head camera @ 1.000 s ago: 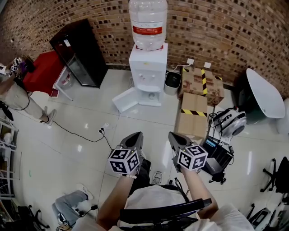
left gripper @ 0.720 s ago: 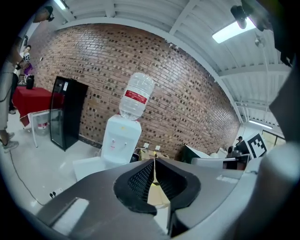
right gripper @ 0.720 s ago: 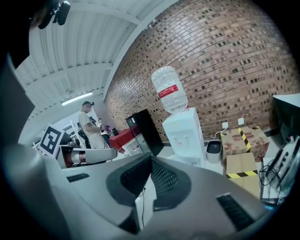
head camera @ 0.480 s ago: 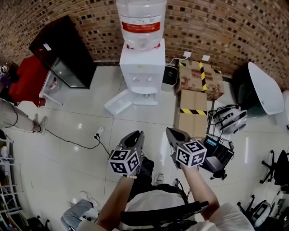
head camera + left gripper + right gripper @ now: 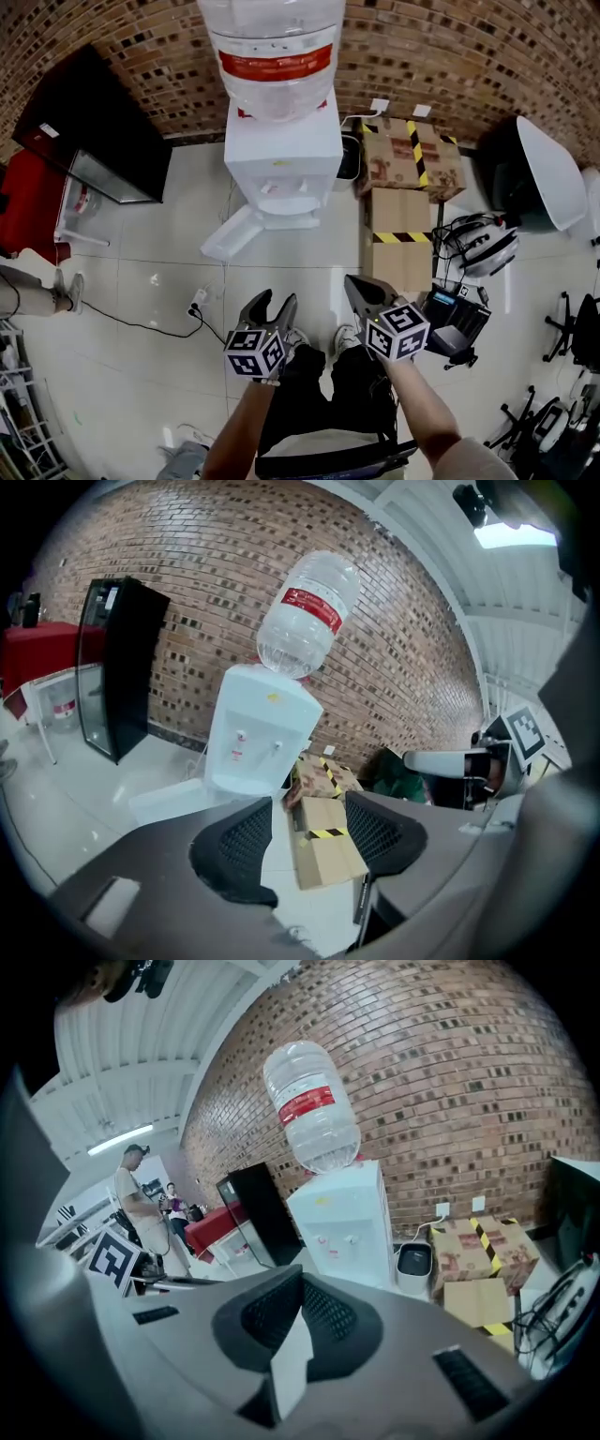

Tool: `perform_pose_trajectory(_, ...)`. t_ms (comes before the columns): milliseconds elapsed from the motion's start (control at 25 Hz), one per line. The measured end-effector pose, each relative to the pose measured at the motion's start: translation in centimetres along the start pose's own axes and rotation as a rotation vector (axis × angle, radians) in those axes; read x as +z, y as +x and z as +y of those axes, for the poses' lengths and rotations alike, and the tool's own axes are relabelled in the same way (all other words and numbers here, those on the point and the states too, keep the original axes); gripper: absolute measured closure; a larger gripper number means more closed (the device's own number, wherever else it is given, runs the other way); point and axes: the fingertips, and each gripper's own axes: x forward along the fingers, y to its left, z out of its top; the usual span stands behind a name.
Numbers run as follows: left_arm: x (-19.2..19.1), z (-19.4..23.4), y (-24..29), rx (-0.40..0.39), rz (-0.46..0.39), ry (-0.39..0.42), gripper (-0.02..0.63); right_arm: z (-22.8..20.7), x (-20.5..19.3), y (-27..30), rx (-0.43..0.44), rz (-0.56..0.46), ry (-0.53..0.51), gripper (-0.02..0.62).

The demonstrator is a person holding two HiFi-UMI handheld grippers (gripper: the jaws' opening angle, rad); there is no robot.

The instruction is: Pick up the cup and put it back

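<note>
No cup shows in any view. A white water dispenser (image 5: 281, 150) with a large clear bottle (image 5: 272, 47) stands against the brick wall ahead, also seen in the left gripper view (image 5: 258, 733) and the right gripper view (image 5: 347, 1222). My left gripper (image 5: 270, 298) is held at waist height well short of it; its jaws are opening, with nothing between them (image 5: 307, 832). Beside it, my right gripper (image 5: 354, 283) is shut, its pads meeting at the tips (image 5: 300, 1288); I see nothing held in it.
Cardboard boxes with yellow-black tape (image 5: 403, 225) and a small bin (image 5: 347, 159) sit right of the dispenser. A black cabinet (image 5: 84, 122) and red table (image 5: 19, 197) stand left. A cable and power strip (image 5: 197, 300) lie on the tiles. Equipment (image 5: 469, 248) is at right.
The dispenser has come closer and larger in the head view. The left gripper's jaws have spread apart from shut. The right gripper stays shut.
</note>
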Motion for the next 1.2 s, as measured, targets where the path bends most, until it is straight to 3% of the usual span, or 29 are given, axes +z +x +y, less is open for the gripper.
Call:
perform_pose_trajectory(280, -4.9, 6.4, 11.9, 0.038, 0.06, 0.059, 0.324, -5.1, -2.6, 6.8, 0.028, 0.004, -0.115, 0.583)
perform_pose_trajectory(440, -9.7, 11.8, 20.9, 0.078, 0.079, 0.103, 0.267, -10.0, -5.9, 11.9, 0.041, -0.012, -0.166, 0.583)
perform_pose_trajectory(760, -17.1, 22.6, 37.4, 0.158, 0.067, 0.186, 0.24, -17.4, -12.7, 22.3, 0.106, -0.061, -0.229, 0.583)
perform_pose_trajectory(1120, -21.1, 31.0, 51.4, 0.211, 0.07, 0.294, 0.198, -21.2, -18.6, 31.4, 0.194, -0.065, -0.251, 0.583)
perform_pose_trajectory(1200, -21.5, 32.1, 53.9, 0.216, 0.054, 0.328, 0.161, -22.1, -19.5, 32.9, 0.193, -0.059, -0.245, 0.583)
